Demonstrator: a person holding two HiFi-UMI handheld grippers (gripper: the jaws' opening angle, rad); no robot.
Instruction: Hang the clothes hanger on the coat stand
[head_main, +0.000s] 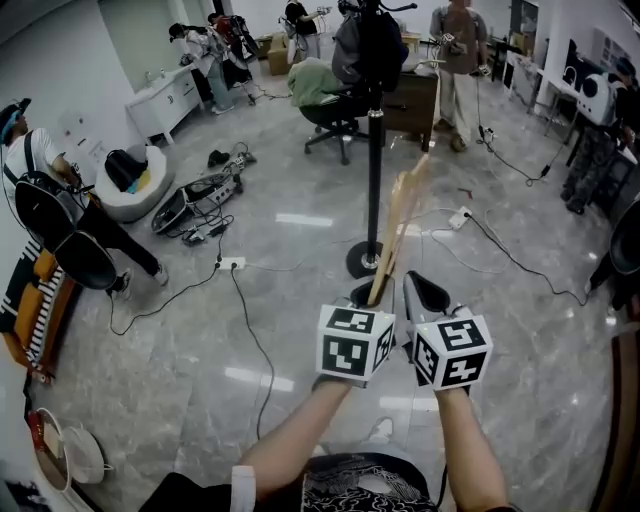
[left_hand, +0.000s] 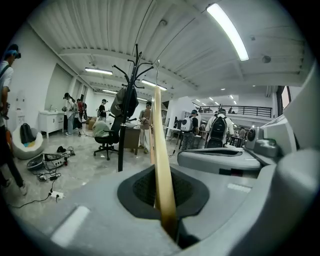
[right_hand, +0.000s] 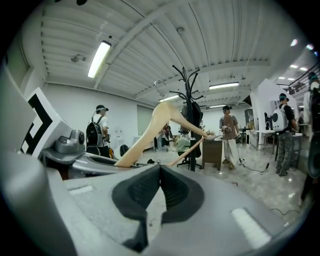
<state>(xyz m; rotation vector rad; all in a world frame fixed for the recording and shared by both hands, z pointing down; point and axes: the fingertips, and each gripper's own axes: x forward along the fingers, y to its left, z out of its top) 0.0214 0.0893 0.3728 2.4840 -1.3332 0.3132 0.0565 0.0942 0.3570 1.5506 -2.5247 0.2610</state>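
A pale wooden clothes hanger (head_main: 398, 228) stands up out of my left gripper (head_main: 366, 296), which is shut on its lower end. In the left gripper view the hanger (left_hand: 161, 165) runs straight up between the jaws, its wire hook (left_hand: 157, 72) near the branches of the black coat stand (left_hand: 129, 105). The coat stand (head_main: 374, 150) rises from a round base on the floor just beyond the hanger, with dark clothes hung at its top. My right gripper (head_main: 428, 294) is shut with nothing in it, right beside the left one. The right gripper view shows the hanger (right_hand: 150, 132) to its left.
An office chair (head_main: 335, 115) with a green garment and a wooden desk (head_main: 412, 100) stand behind the coat stand. Cables and power strips (head_main: 230, 264) trail over the grey floor. Several people stand around the room, one at the left (head_main: 50, 215). A white cabinet (head_main: 165, 100) lines the far left.
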